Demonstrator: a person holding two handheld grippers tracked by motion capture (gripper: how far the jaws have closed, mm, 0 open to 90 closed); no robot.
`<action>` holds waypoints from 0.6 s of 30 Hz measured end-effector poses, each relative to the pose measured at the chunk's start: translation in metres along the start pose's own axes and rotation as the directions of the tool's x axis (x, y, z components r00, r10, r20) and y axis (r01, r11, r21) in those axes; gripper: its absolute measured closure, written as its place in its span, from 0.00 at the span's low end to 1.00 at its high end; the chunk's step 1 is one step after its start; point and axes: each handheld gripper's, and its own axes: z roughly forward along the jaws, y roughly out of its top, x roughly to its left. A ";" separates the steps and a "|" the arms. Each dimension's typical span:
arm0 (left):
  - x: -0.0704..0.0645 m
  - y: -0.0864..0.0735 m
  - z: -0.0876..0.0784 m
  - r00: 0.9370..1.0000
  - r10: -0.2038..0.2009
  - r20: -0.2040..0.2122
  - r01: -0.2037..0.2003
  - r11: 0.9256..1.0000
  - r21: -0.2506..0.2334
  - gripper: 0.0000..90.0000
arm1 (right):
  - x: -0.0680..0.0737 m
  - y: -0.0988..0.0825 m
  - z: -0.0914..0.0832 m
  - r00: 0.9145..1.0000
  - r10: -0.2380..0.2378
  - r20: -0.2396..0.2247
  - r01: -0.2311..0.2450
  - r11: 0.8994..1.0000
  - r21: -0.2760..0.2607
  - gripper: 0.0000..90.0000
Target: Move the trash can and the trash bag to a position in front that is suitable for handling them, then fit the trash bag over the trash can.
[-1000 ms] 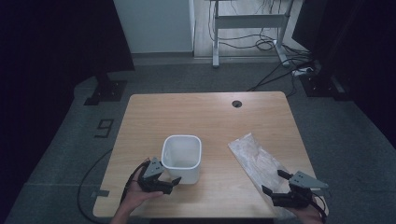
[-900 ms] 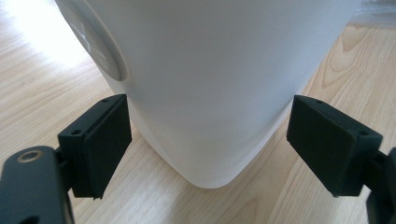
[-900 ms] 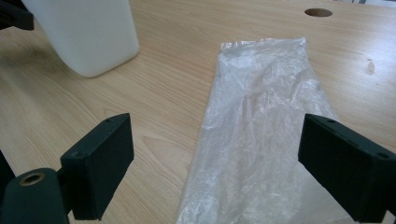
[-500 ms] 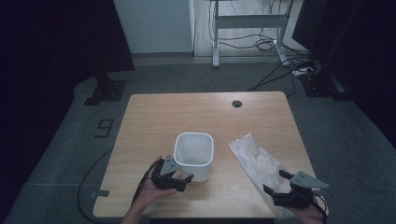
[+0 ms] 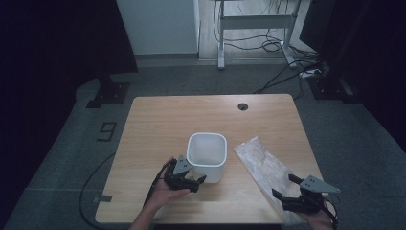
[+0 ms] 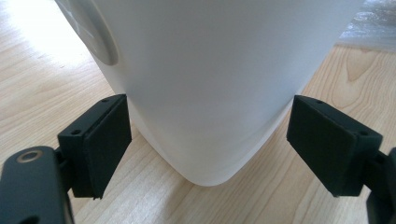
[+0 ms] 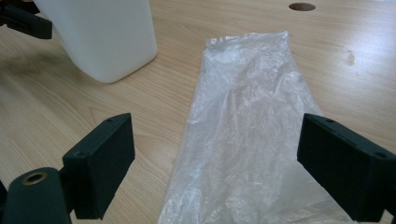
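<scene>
High view: left gripper [image 5: 197, 181] straddles the white bin's [image 5: 206, 155] base corner, jaws wide, apparently to steady it; right gripper [image 5: 282, 188], equally spread and empty, hovers over the plastic bag [image 5: 261, 165].

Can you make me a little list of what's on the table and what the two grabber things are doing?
table: light wooden table with a small round hole near the far edge
bin: white bin, upright, open on top
bag: clear plastic bag, lying flat to the right of the bin
left gripper: left gripper, jaws open on either side of the bin's base
right gripper: right gripper, jaws open over the bag's near end
</scene>
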 end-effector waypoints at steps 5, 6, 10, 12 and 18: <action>-0.002 -0.004 -0.009 1.000 0.000 -0.021 0.000 1.000 -0.004 0.15 | 0.002 0.000 0.001 1.000 -0.019 0.013 0.018 0.999 0.028 0.13; -0.001 -0.007 -0.013 1.000 -0.001 -0.020 0.001 1.000 -0.005 0.15 | 0.002 0.000 0.001 1.000 -0.021 0.013 0.021 0.999 0.031 0.13; -0.001 -0.020 -0.029 0.999 0.008 -0.052 -0.008 1.000 0.000 0.15 | 0.002 -0.002 0.002 1.000 -0.023 0.019 0.022 0.999 0.040 0.13; 0.001 -0.028 -0.036 0.998 0.003 -0.070 -0.003 1.000 0.000 0.15 | 0.001 -0.001 0.002 0.999 -0.017 0.028 0.016 0.999 0.037 0.14; 0.009 -0.040 -0.042 0.995 -0.013 -0.094 0.013 1.000 0.003 0.15 | -0.006 0.000 0.000 0.999 0.002 0.050 -0.003 1.000 0.031 0.15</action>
